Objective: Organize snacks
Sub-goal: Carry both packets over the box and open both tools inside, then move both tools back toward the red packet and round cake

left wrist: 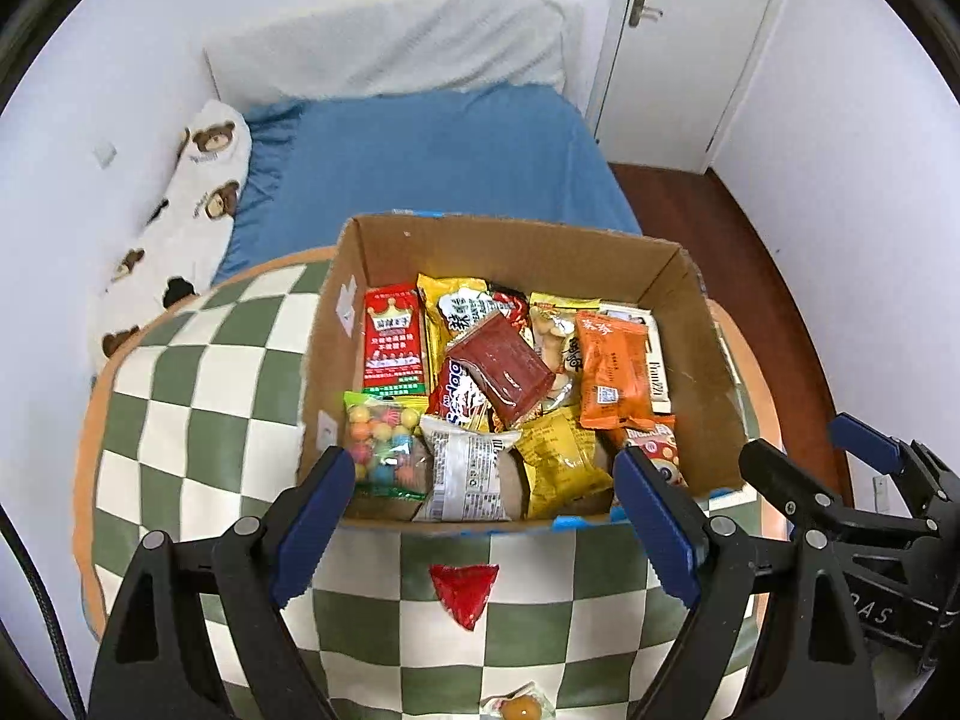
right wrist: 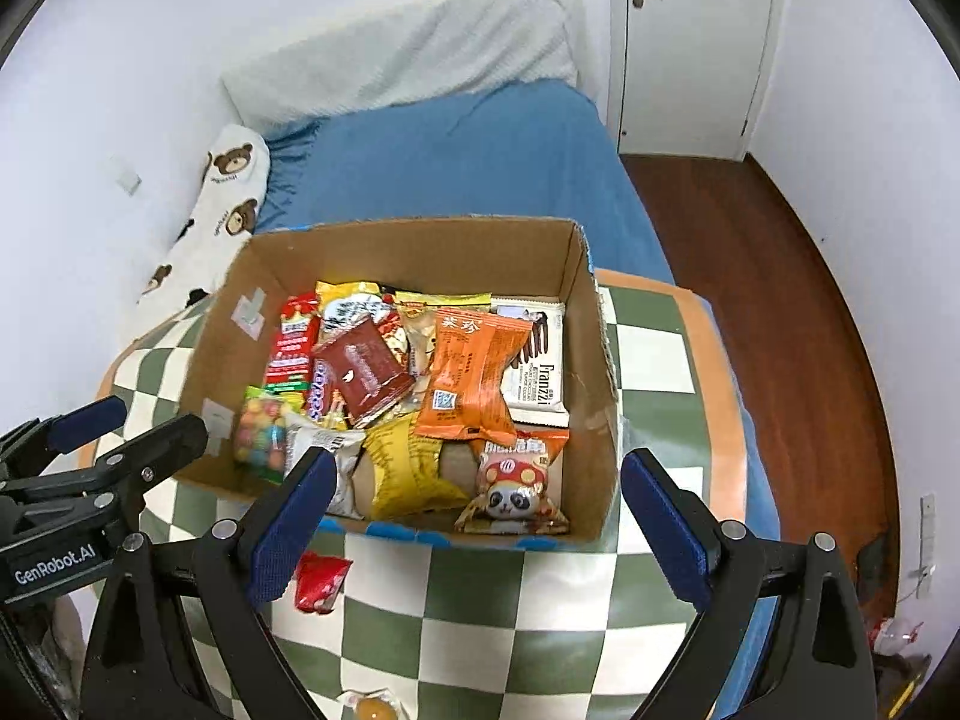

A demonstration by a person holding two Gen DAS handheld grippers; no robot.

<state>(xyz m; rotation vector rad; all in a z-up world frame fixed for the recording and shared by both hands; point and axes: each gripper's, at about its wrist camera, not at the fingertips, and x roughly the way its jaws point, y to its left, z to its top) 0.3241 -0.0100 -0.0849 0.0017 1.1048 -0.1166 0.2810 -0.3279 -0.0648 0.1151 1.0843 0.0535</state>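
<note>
Both claws, left gripper [left wrist: 483, 498] and right gripper [right wrist: 474, 507], hung spread and empty before a brown cardboard box [left wrist: 516, 240]. A small red wrapper [left wrist: 465, 591] at six o'clock looked thin, likely to slip.

Blue bed sheet [left wrist: 432, 162], with white blanket [left wrist: 390, 42] bunched at far end. Bear-print pillow [left wrist: 180, 222] along left wall. Green checkered cushion [left wrist: 198, 372] at near end. White door [right wrist: 696, 42] shut, beside brown wood floor [right wrist: 798, 300].

Cardboard box [right wrist: 576, 276] open-topped, right strip bare, snack packets [right wrist: 468, 384] crowding left, checkered cushion [right wrist: 480, 612] free in front
</note>
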